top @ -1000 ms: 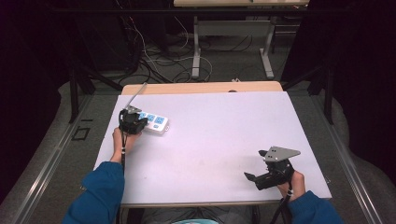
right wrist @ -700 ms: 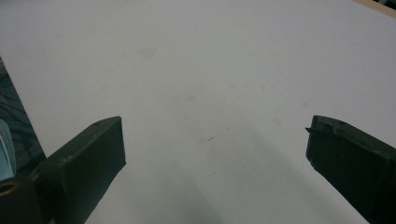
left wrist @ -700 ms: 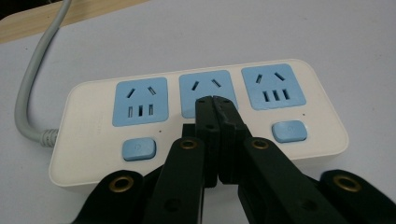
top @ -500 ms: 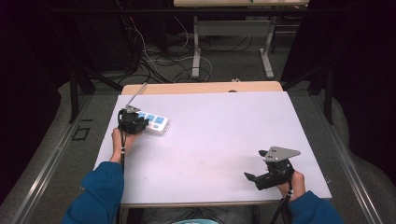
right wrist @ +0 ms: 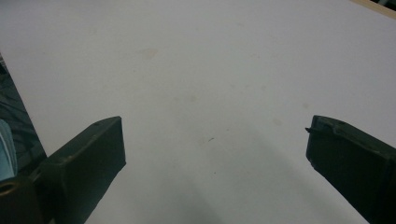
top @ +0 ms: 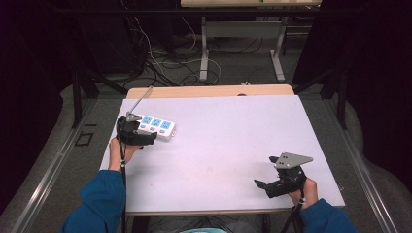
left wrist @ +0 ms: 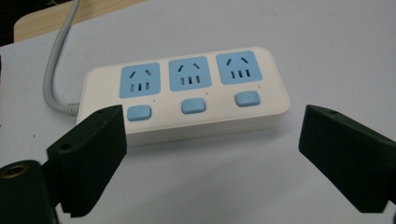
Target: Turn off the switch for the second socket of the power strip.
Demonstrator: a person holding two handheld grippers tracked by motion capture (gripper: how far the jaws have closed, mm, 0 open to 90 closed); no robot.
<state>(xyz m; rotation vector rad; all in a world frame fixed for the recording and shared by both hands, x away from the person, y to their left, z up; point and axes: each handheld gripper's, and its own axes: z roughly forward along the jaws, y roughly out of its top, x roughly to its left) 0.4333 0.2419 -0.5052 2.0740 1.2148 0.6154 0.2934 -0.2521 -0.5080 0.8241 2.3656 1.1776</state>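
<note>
Power strip [top: 156, 126] sits flat on the white table [top: 223, 145], far-left part, w/ its grey cord [top: 141, 99] running off toward the table's back edge. White body, three blue sockets on top and a blue button under each, clear in the left gripper view [left wrist: 187, 93]. Nothing plugged in.

Left gripper [top: 145, 138] is right at the near end of the strip; in the high view it covers that end a bit. Its jaws have just been opening and now stand wide, nothing pinched btw them. In its own view [left wrist: 212, 140] the strip lies just past the jaw tips, left jaw overlapping the strip's front-left corner in the pic; can't tell if it's actually touching there. Bare table btw the pads.

Right gripper [top: 265, 187] is way over on the near-right part of the table, well apart from the strip, held low in the person's hand w/ the grey plate on top. Jaws wide too, and its own view [right wrist: 215, 154] has just plain white tabletop btw them.

Blue sleeves on both forearms come in from the bottom of the high view.
</note>
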